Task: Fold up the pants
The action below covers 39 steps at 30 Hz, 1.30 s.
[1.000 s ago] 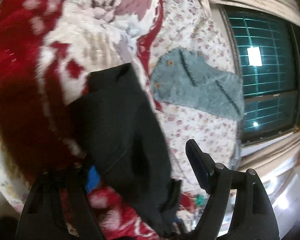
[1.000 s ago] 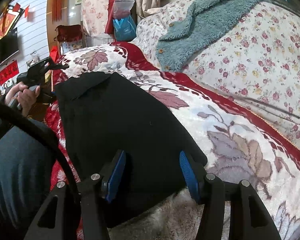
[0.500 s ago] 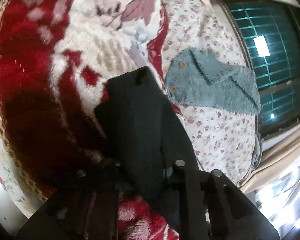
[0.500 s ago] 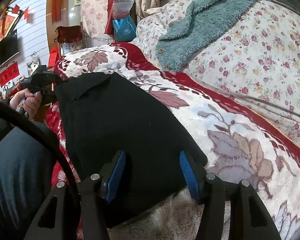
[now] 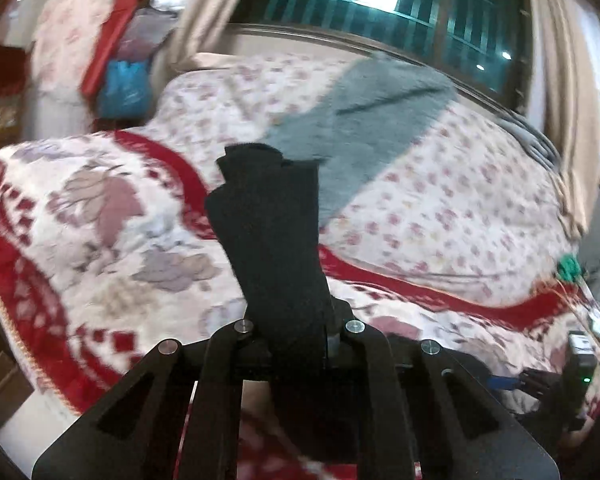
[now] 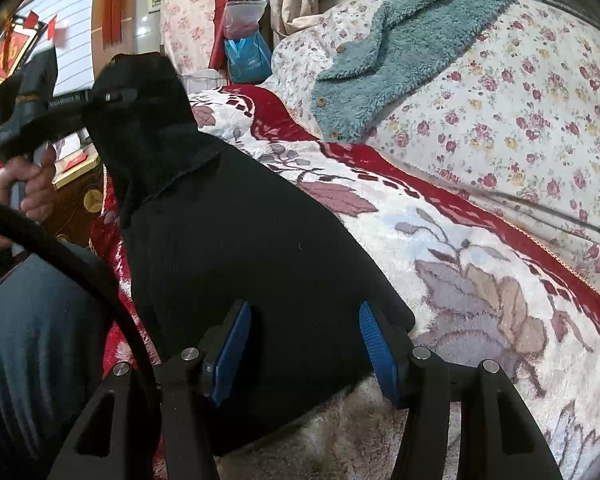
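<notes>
Black pants (image 6: 252, 240) lie on a red and white floral blanket (image 6: 480, 280). Their far end is raised off the blanket, with my left gripper (image 6: 100, 98) shut on it and a hand (image 6: 32, 176) on the handle. In the left wrist view that pinched end (image 5: 276, 232) stands up between the closed jaws of the left gripper (image 5: 296, 332). My right gripper (image 6: 304, 340) is open, its blue pads (image 6: 232, 344) wide apart on either side of the flat near end of the pants, not pressing it.
A teal fleece jacket (image 6: 404, 44) lies on a flowered quilt (image 6: 520, 120) behind the blanket. A window (image 5: 380, 20) with curtains is beyond it, and a blue bag (image 6: 246, 58) at the back left. The person's trouser leg (image 6: 40, 340) and a black cable (image 6: 80, 264) are at the near left.
The left gripper closed on the far end of the pants, then rose with it and rolled upright. The right gripper has stayed where it was, still open.
</notes>
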Tool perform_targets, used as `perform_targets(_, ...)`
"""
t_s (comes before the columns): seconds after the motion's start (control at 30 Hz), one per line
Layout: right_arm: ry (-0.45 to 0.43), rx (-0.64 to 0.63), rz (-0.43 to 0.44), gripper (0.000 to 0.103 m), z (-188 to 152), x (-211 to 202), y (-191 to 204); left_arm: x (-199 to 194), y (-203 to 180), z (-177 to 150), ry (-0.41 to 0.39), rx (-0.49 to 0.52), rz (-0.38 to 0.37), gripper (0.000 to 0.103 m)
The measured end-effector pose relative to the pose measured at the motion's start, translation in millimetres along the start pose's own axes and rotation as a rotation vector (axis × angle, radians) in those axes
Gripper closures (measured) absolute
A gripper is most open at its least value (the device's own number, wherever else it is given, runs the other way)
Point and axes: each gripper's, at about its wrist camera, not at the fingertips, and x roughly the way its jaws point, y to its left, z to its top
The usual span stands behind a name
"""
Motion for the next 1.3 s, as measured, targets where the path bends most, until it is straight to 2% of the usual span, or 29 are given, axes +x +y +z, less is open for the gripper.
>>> perform_targets(0.13, 0.018, 0.023, 0.017, 0.049, 4.8, -2.4, -2.1, 2.6, -35.4, -3.6, 0.043, 0.023, -0.075, 0.091)
perform_targets(0.23, 0.047, 0.242, 0.097, 0.049, 27.6, -15.5, -23.6, 2.7, -59.3, -8.3, 0.060, 0.052, -0.108, 0.091)
perform_targets(0.3, -0.014, 0.471, 0.202, 0.049, 51.6, -31.6, -45.0, -0.1, -72.3, -12.2, 0.062, 0.083, -0.114, 0.091)
perform_targets(0.37, -0.116, 0.639, 0.330, 0.047, 72.2, -46.7, -57.0, -1.9, -81.9, -16.4, 0.069, 0.102, -0.121, 0.091)
perform_targets(0.43, -0.205, 0.780, 0.465, 0.031, 88.4, -53.5, -61.0, -6.3, -91.1, -20.3, 0.072, 0.139, -0.124, 0.091)
perform_targets(0.53, -0.234, 0.878, 0.657, 0.029, 109.4, -45.8, -45.9, -11.7, -102.9, -25.7, 0.076, 0.202, -0.126, 0.091)
perform_targets(0.6, -0.210, 0.892, 0.732, 0.025, 119.7, -37.3, -32.5, -16.1, -112.9, -29.7, 0.072, 0.254, -0.120, 0.091)
perform_targets(0.67, -0.166, 0.864, 0.733, 0.025, 126.5, -29.2, -21.0, -21.1, -125.1, -35.9, 0.062, 0.311, -0.109, 0.091)
perform_targets(0.8, -0.072, 0.812, 0.613, 0.025, 123.1, -19.4, -16.4, -25.4, -148.3, -50.5, 0.058, 0.428, -0.083, 0.091)
perform_targets(0.87, -0.046, 0.853, 0.633, 0.026, 108.3, -17.9, -30.5, -25.6, -164.6, -63.4, 0.061, 0.513, -0.059, 0.091)
perform_targets(0.9, -0.043, 0.863, 0.628, 0.033, 101.6, -20.2, -37.4, -24.8, -170.7, -68.5, 0.064, 0.545, -0.045, 0.091)
perform_targets(0.93, -0.038, 0.867, 0.603, 0.046, 92.8, -24.3, -46.9, -23.7, -181.1, -76.9, 0.067, 0.599, -0.026, 0.091)
perform_targets(0.97, -0.035, 0.866, 0.601, 0.054, 85.7, -25.8, -53.5, -22.5, -186.3, -82.3, 0.068, 0.628, -0.019, 0.091)
perform_targets(1.0, -0.027, 0.866, 0.600, 0.070, 76.5, -28.6, -61.2, -20.3, -194.3, -89.1, 0.076, 0.665, -0.007, 0.091)
perform_targets(1.03, -0.019, 0.871, 0.591, 0.079, 69.1, -30.7, -66.6, -18.4, -197.9, -93.3, 0.084, 0.682, -0.004, 0.091)
perform_targets(1.13, 0.007, 0.868, 0.522, 0.088, 45.1, -37.7, -79.7, -8.7, -216.9, -113.8, 0.131, 0.756, -0.008, 0.091)
perform_targets(1.3, 0.054, 0.924, 0.460, 0.090, 13.6, -22.5, -102.4, 7.1, -231.9, -134.0, 0.206, 0.806, 0.007, 0.089)
